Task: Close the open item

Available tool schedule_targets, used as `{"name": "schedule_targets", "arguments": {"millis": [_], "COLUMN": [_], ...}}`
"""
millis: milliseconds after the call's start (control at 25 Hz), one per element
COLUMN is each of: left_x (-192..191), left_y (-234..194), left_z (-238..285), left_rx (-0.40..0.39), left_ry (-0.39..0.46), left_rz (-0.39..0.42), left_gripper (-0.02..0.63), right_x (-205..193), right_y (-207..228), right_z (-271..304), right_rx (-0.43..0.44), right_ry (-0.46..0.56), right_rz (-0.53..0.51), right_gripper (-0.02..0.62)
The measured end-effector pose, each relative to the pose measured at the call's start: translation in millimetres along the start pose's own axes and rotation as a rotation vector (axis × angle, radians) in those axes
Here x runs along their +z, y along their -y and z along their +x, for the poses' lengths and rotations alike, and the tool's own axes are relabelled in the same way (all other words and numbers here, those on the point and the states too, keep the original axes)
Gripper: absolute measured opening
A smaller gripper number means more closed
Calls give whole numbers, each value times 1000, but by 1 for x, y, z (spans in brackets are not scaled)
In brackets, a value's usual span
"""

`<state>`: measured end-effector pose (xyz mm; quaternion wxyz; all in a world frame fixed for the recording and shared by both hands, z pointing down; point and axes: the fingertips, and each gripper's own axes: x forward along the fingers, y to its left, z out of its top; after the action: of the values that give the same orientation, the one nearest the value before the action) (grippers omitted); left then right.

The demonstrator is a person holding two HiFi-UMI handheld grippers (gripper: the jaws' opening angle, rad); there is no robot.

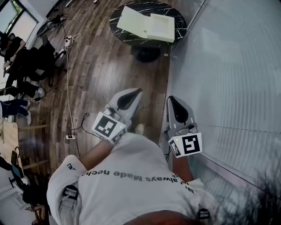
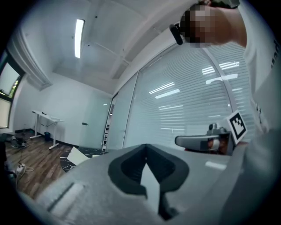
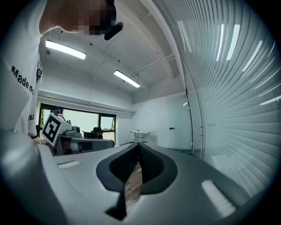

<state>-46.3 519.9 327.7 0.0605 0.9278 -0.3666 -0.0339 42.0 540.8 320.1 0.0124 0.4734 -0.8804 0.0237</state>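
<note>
Office room: wood floor (image 1: 101,66), frosted glass wall (image 1: 228,66) along right. Round dark marble table (image 1: 169,9) stood far ahead, beside glass. White box (image 1: 147,25) lay on table, lid flung open flat, well apart from both grippers. Left gripper (image 1: 137,92) and right gripper (image 1: 171,100) were held level near person's chest, side by side. Each had jaws pressed together with nothing between.

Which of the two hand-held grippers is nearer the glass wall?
The right hand-held gripper: it hangs beside the glass wall, while the left hand-held gripper is over the wooden floor.
</note>
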Motion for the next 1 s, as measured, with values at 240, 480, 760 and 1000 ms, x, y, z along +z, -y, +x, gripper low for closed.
{"name": "schedule_targets", "arguments": {"millis": [240, 480, 760, 1000], "left_x": [-8, 0, 26, 37], "left_y": [-32, -88, -177, -242], "left_z": [20, 47, 75, 93], "left_rx": [0, -7, 1, -2], "left_ry": [-2, 14, 46, 48], "left_rz": [-13, -17, -33, -29], "left_gripper": [3, 3, 3, 3], "right_x": [-10, -4, 15, 25], "right_y": [16, 31, 43, 50], "right_z": [33, 97, 196, 261], "right_rx": [-3, 2, 18, 14], "right_ry": [-12, -11, -4, -5], "right_rz": [-2, -11, -43, -56], "right_gripper": [2, 2, 2, 2]}}
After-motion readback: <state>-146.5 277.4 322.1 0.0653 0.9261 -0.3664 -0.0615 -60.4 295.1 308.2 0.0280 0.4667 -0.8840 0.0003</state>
